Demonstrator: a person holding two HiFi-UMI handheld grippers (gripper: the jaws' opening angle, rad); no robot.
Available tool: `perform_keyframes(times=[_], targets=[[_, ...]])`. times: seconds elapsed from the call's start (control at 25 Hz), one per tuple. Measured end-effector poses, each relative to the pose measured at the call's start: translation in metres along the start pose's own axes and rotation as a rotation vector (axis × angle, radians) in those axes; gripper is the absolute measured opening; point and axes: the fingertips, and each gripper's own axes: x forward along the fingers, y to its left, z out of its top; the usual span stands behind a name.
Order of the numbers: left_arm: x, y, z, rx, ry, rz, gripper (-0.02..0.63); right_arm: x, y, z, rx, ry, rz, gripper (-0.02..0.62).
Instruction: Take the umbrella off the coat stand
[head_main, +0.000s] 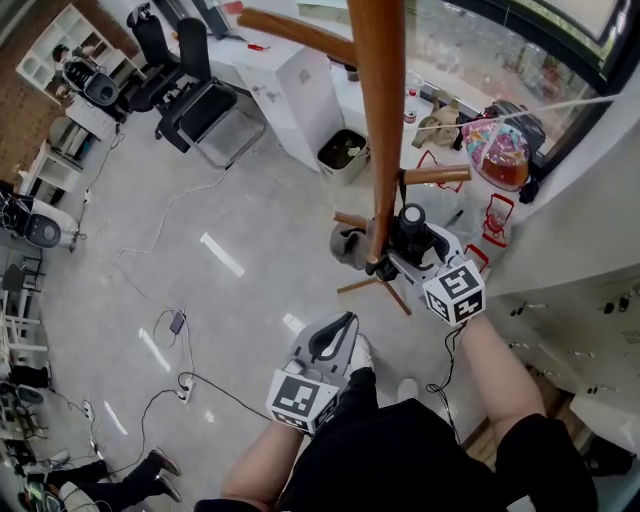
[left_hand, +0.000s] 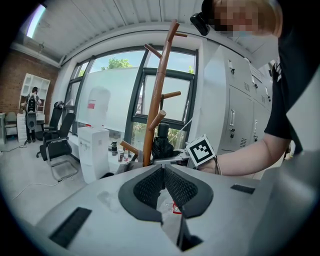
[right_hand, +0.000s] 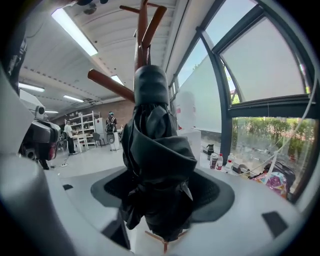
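Observation:
The wooden coat stand (head_main: 380, 120) rises in front of me, its pegs branching off the pole. A black folded umbrella (head_main: 412, 230) hangs upright close against the pole. My right gripper (head_main: 405, 250) is open around it. In the right gripper view the umbrella (right_hand: 157, 165) fills the gap between the wide-spread jaws, and the dark pads (right_hand: 217, 192) stand clear of the fabric. My left gripper (head_main: 335, 335) is lower and nearer to me, shut and empty. The left gripper view shows its tips (left_hand: 163, 170) meeting, with the stand (left_hand: 157, 95) and umbrella (left_hand: 162, 142) beyond.
The stand's feet (head_main: 370, 285) spread on the grey floor. A white cabinet (head_main: 290, 85) and a bin (head_main: 345, 155) stand behind it, with office chairs (head_main: 200, 100) further left. Cables (head_main: 180, 380) lie on the floor at left. White lockers (head_main: 590, 300) line the right.

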Motion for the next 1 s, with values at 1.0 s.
perform_keyframes(times=[1.0], targets=[[-0.01, 0.009, -0.008, -0.027, 0.017, 0.029, 0.026, 0.023, 0.006, -0.013, -0.065, 0.073, 0.063, 0.367]])
